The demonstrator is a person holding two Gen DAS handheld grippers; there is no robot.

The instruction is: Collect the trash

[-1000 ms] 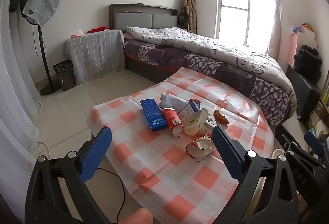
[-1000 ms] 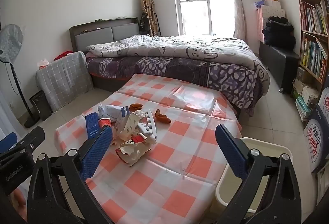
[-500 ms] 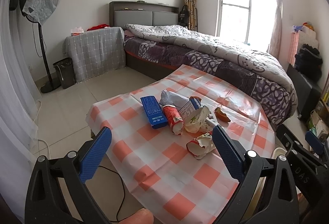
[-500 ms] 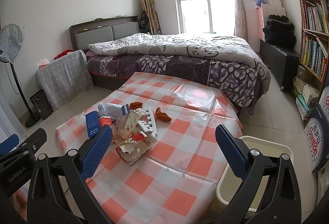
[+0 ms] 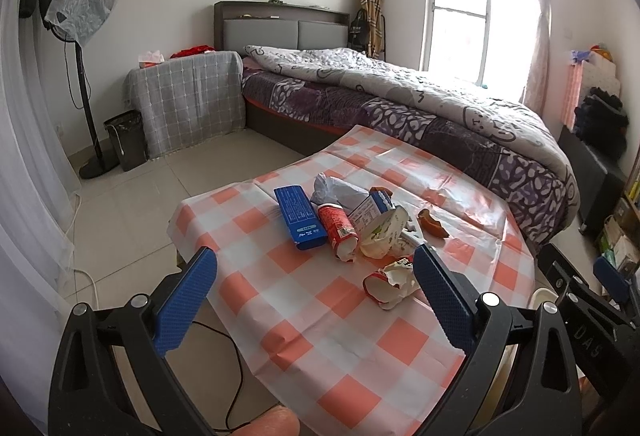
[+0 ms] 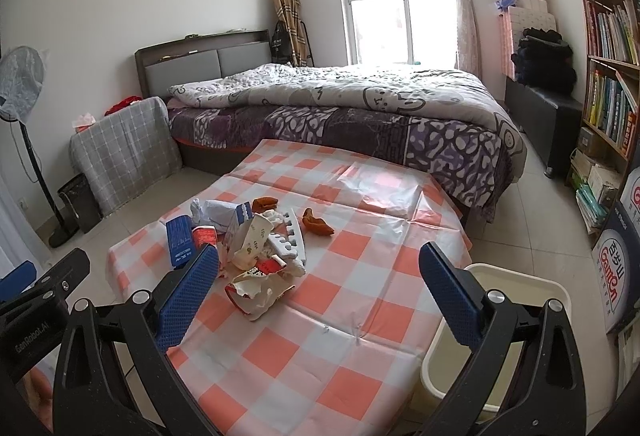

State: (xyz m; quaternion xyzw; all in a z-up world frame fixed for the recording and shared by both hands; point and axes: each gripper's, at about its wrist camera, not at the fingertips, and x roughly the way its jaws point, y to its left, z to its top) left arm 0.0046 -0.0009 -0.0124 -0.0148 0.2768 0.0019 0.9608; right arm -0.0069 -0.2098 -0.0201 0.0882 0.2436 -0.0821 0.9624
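Observation:
A heap of trash lies on the checked tablecloth [image 5: 320,316]: a blue box [image 5: 299,216], a red crushed cup [image 5: 340,230], a white paper cup [image 5: 382,232], a torn red-and-white wrapper [image 5: 390,280] and an orange peel [image 5: 432,226]. In the right wrist view the same heap shows the blue box [image 6: 180,240], the torn wrapper [image 6: 258,290], a white toothed plastic piece [image 6: 290,242] and the orange peel [image 6: 316,222]. My left gripper [image 5: 316,300] hovers open over the near table edge, short of the heap. My right gripper [image 6: 320,292] is open above the table, with nothing between its fingers.
A cream bin [image 6: 496,320] stands on the floor at the table's near right corner. A bed [image 6: 360,107] lies beyond the table. A bookshelf [image 6: 608,75] is at right, a standing fan [image 5: 82,35] and a dark waste basket [image 5: 126,143] at left.
Both views have shifted slightly, with the heap sitting a little higher and farther in frame. The trash has not moved and both grippers stay open.

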